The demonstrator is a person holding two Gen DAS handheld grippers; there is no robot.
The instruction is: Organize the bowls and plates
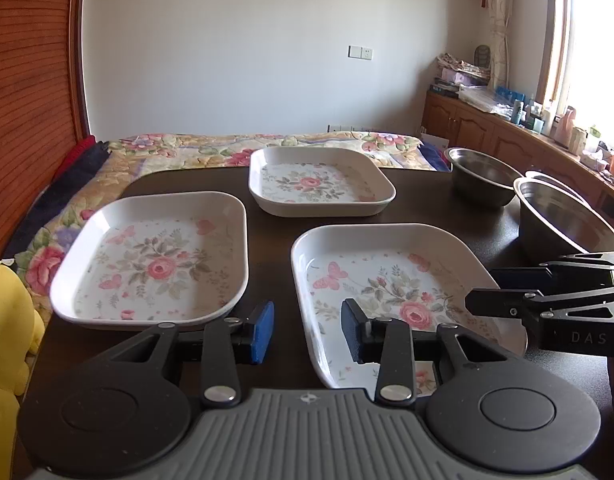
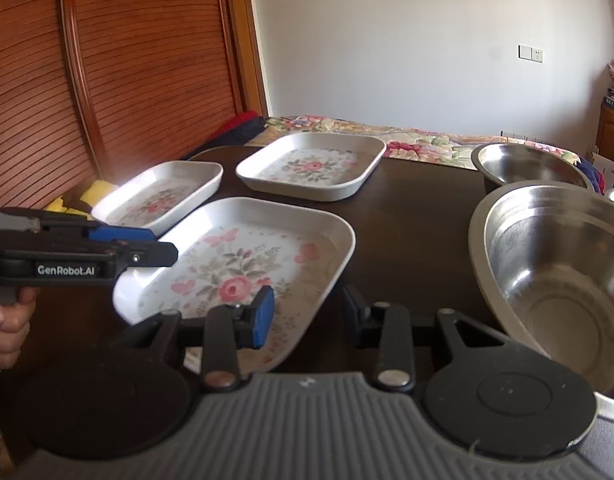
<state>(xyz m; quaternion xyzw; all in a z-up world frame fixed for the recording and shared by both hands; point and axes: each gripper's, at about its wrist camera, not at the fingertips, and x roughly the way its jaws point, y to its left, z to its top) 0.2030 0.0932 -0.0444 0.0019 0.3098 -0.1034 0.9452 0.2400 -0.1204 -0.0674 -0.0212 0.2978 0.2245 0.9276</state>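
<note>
Three white rectangular plates with a rose print lie on the dark table (image 1: 275, 248): a left plate (image 1: 147, 260), a far plate (image 1: 319, 180) and a near plate (image 1: 387, 292). Two steel bowls stand at the right, a far bowl (image 1: 483, 176) and a near bowl (image 1: 563, 220). My left gripper (image 1: 307, 330) is open, its fingers either side of the near plate's left rim. My right gripper (image 2: 309, 314) is open too, straddling the right rim of the near plate (image 2: 243, 264), with the near bowl (image 2: 555, 272) just to its right. Neither holds anything.
A bed with a floral quilt (image 1: 187, 156) runs behind the table. A yellow plush toy (image 1: 7, 320) sits off the left edge. A wooden slatted door (image 2: 127, 80) stands at the left, a cluttered wooden sideboard (image 1: 507, 128) at the right. A hand (image 2: 5, 320) holds the left gripper.
</note>
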